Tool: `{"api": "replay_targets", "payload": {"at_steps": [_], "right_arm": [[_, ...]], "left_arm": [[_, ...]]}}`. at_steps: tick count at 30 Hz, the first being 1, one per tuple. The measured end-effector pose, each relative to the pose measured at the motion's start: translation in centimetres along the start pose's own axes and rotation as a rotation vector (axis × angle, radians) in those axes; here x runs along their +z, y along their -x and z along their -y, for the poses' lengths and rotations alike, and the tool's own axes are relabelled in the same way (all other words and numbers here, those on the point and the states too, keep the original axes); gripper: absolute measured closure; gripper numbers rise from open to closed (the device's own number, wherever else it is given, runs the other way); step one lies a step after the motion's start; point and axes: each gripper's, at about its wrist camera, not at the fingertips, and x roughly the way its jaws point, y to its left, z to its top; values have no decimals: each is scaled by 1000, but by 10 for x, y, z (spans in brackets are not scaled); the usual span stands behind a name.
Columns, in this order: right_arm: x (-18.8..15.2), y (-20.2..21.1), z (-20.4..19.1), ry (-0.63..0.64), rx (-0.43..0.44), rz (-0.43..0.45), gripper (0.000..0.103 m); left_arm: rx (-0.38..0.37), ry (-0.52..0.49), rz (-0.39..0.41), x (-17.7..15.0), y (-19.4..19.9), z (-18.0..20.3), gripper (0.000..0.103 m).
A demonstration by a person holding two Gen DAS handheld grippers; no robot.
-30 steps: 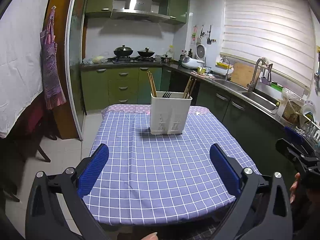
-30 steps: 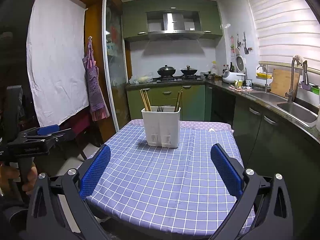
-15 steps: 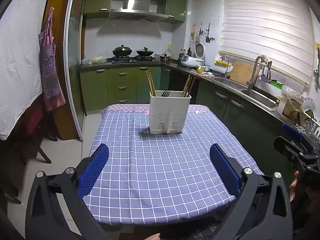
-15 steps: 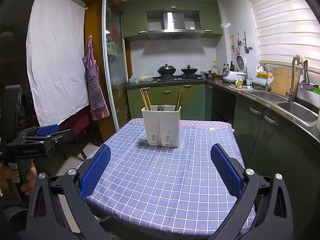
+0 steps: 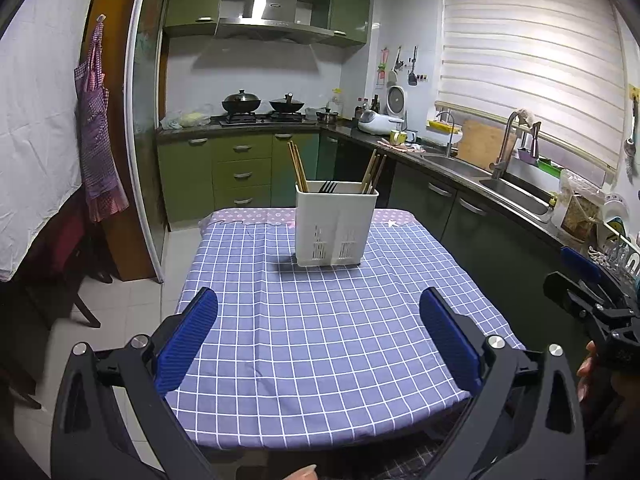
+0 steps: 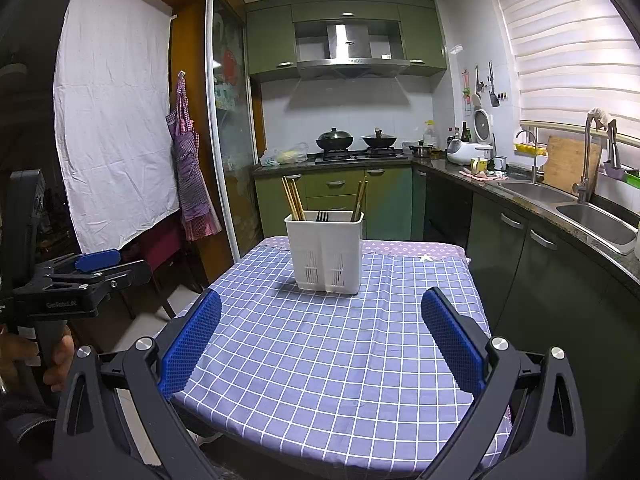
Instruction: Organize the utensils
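- Left gripper [image 5: 318,334] and right gripper [image 6: 320,338]: jaws spread wide, holding nothing, above the near edge of the bench [image 5: 320,360].
- Utensil holder [image 5: 335,228]: upright at the far middle, straight ahead of both grippers, about equally distant.
- Chopsticks [image 5: 298,168], fork [image 5: 328,187]: standing near-vertical inside.

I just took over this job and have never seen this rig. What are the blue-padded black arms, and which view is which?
No robot: a person holds a two-finger gripper in each hand, each with a forward-looking fisheye camera. One picture looks along the left gripper, the other along the right gripper. Both are open and hold nothing. On the checked tablecloth stands a white utensil holder with chopsticks and a black fork inside.
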Motion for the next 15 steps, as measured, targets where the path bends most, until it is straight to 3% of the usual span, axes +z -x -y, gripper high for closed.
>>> {"api": "replay_targets", "payload": {"at_steps": [15], "right_arm": [[-1,-1,0,-2,7,0,4]], "left_arm": [[2,-11,-3,0,1,1,7]]}}
